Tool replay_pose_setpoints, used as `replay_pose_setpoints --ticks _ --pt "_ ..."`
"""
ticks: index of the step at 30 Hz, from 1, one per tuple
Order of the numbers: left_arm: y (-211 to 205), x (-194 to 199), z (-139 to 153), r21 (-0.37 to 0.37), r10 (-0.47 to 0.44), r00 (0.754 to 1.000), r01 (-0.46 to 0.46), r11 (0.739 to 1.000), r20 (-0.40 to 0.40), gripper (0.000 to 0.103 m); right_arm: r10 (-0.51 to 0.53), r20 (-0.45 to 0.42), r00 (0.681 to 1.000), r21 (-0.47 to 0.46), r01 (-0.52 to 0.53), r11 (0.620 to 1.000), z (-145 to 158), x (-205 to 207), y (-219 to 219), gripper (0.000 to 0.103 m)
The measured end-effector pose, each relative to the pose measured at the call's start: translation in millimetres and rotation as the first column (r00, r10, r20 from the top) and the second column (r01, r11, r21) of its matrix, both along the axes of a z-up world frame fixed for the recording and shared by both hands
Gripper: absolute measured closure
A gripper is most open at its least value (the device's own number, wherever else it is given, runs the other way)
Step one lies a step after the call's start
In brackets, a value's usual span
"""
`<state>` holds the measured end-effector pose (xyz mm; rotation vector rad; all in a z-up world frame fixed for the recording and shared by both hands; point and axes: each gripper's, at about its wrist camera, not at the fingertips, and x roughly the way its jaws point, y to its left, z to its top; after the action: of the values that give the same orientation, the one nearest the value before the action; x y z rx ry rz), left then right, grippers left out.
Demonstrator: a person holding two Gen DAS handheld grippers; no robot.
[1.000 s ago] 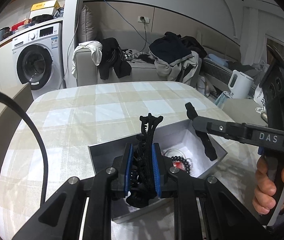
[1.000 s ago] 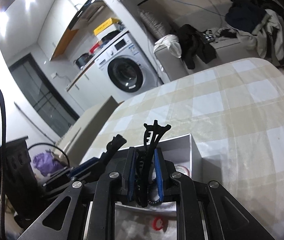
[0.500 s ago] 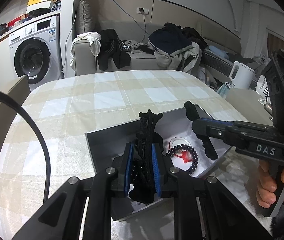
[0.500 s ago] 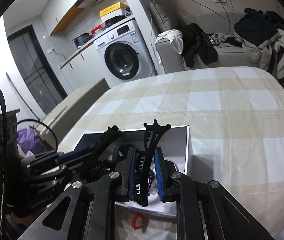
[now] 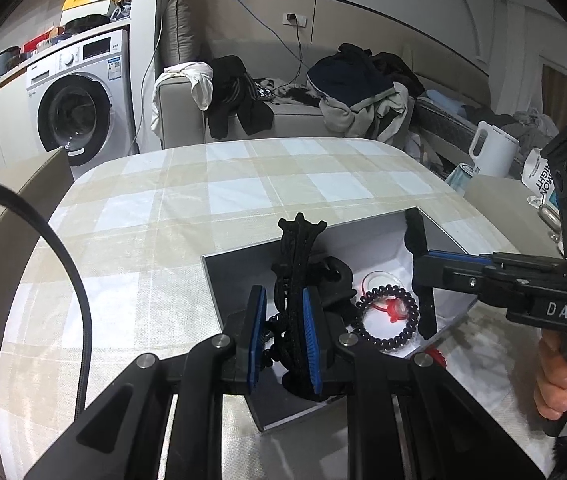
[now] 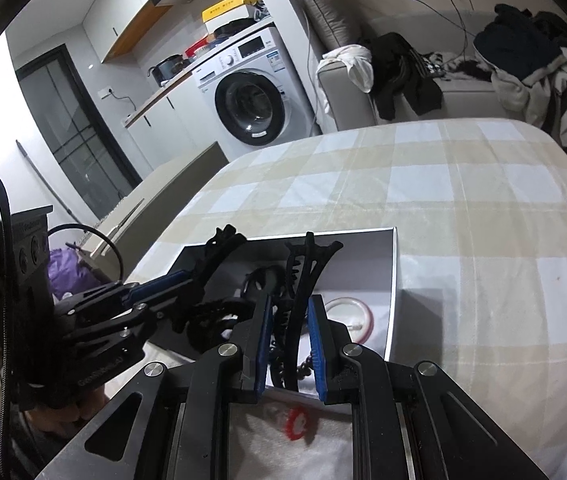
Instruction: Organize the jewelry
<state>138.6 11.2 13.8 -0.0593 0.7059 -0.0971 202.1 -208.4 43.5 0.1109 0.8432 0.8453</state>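
Note:
An open grey box (image 5: pixel 239 264) (image 6: pixel 391 280) with a white lining sits on the checked table. My left gripper (image 5: pixel 283 320) is shut on a black hair claw clip (image 5: pixel 297 264) and holds it over the box's near left part. My right gripper (image 6: pixel 291 328) is shut on another black hair clip (image 6: pixel 307 272) over the box; it shows in the left wrist view (image 5: pixel 423 280) at the box's right side. Inside lie a black beaded bracelet (image 5: pixel 387 316), a clear ring-shaped piece (image 6: pixel 349 314) and another black clip (image 5: pixel 335 276).
A red toothed item (image 6: pixel 297 424) lies on the white cloth in front of the box. A white kettle (image 5: pixel 491 152) stands off the table's right side. A sofa with clothes (image 5: pixel 283 112) and a washing machine (image 5: pixel 75 108) are behind the table.
Both grippers have lowered their clips further into the box and stayed shut. The bracelet and more of the box's inside have come into view.

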Motion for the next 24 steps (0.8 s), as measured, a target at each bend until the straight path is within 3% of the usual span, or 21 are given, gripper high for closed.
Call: replay_pose_setpoints --ticks 16,20,22,23,24 --pt "-1 -4 2 -0.026 0.012 1.0 -0.012 1.0 -0.005 0.09 0.03 -0.04 0.999 0.011 -0.029 1.0 1 -8 5 0.083" --pt "-1 -10 6 -0.059 0.012 1.0 -0.013 0.998 -0.014 0.088 0.015 -0.006 1.0 0.031 -0.015 0.999 8 -14 -2 0.062" --pt "0 -13 8 -0.07 0.019 1.0 -0.02 0.997 -0.022 0.068 0.015 0.008 1.0 0.036 -0.015 0.999 13 -19 -6 0.058" --pt "0 -15 10 -0.074 0.026 0.999 -0.027 0.997 -0.021 0.061 0.009 0.017 1.0 0.037 -0.009 0.999 16 -22 -10 0.05" --pt "0 -19 12 -0.077 0.034 0.999 -0.035 0.996 -0.018 0.046 0.003 0.027 1.0 0.034 -0.004 0.999 19 -25 -13 0.045"
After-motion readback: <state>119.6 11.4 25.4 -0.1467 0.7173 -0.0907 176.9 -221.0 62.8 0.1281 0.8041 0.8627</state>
